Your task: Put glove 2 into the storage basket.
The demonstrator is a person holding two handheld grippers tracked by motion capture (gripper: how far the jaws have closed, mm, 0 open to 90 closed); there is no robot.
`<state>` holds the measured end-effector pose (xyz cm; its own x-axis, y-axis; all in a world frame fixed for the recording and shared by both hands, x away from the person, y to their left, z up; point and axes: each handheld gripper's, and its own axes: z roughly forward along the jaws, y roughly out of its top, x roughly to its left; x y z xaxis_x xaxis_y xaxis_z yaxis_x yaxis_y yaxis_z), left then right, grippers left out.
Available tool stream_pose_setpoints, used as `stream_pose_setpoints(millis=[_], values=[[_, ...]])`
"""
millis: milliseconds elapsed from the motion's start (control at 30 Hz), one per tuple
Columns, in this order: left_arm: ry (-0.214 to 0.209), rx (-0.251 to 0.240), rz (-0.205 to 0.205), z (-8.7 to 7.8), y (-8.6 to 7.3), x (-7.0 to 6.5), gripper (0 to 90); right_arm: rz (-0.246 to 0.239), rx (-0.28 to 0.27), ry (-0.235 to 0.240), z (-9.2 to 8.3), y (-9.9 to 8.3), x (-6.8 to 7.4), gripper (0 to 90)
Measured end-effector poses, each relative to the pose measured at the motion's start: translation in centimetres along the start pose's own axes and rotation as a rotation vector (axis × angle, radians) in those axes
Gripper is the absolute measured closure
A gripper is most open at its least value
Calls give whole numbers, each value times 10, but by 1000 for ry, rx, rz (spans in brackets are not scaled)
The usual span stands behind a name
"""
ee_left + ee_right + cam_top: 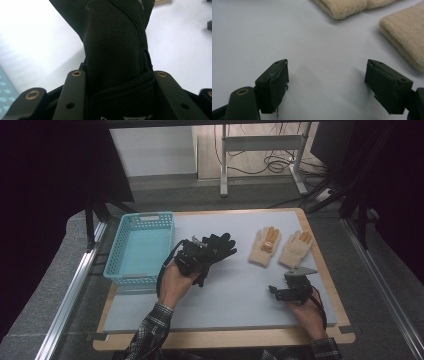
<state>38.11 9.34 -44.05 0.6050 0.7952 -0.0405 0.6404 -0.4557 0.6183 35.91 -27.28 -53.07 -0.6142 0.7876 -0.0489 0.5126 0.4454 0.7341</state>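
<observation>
Left gripper [196, 256] is clamping down on the black glove [217, 246] at the mat's [240, 290] center in the high view, basket [142, 247] at 9 o'clock, beige gloves [280, 247] at 3. Its own view is showing the jaws squeezing the glove's [115, 50] cuff. Right gripper [325, 82] is sitting wide apart, gripping nothing, beige gloves [402, 35] at 1 o'clock.

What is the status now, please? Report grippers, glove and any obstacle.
Left gripper shut on black glove. Right gripper open, empty. Blue basket beside it, nothing between.
</observation>
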Motion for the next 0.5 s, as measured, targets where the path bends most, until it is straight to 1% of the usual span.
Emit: stream_pose_setpoints(millis=[33, 133, 200, 233, 300, 333, 400, 433, 467, 500], values=[[12, 3, 2, -4, 3, 4, 631, 0, 0, 0, 0, 0, 0, 190], [19, 2, -3, -8, 6, 8, 631, -1, -1, 0, 0, 0, 0, 190], [30, 1, -16, -12, 9, 14, 631, 0, -1, 0, 0, 0, 0, 190], [30, 1, -16, -12, 9, 14, 631, 0, -1, 0, 0, 0, 0, 190], [40, 1, -26, -15, 10, 19, 631, 0, -1, 0, 0, 0, 0, 190], [46, 2, -36, -17, 11, 24, 631, 0, 0, 0, 0, 0, 0, 190], [51, 3, -40, -18, 11, 26, 631, 0, 0, 0, 0, 0, 0, 190], [58, 4, -50, -21, 12, 31, 631, -1, -1, 0, 0, 0, 0, 190], [58, 4, -50, -21, 12, 31, 631, -1, -1, 0, 0, 0, 0, 190], [62, 3, -57, -22, 12, 34, 631, 0, -1, 0, 0, 0, 0, 190]])
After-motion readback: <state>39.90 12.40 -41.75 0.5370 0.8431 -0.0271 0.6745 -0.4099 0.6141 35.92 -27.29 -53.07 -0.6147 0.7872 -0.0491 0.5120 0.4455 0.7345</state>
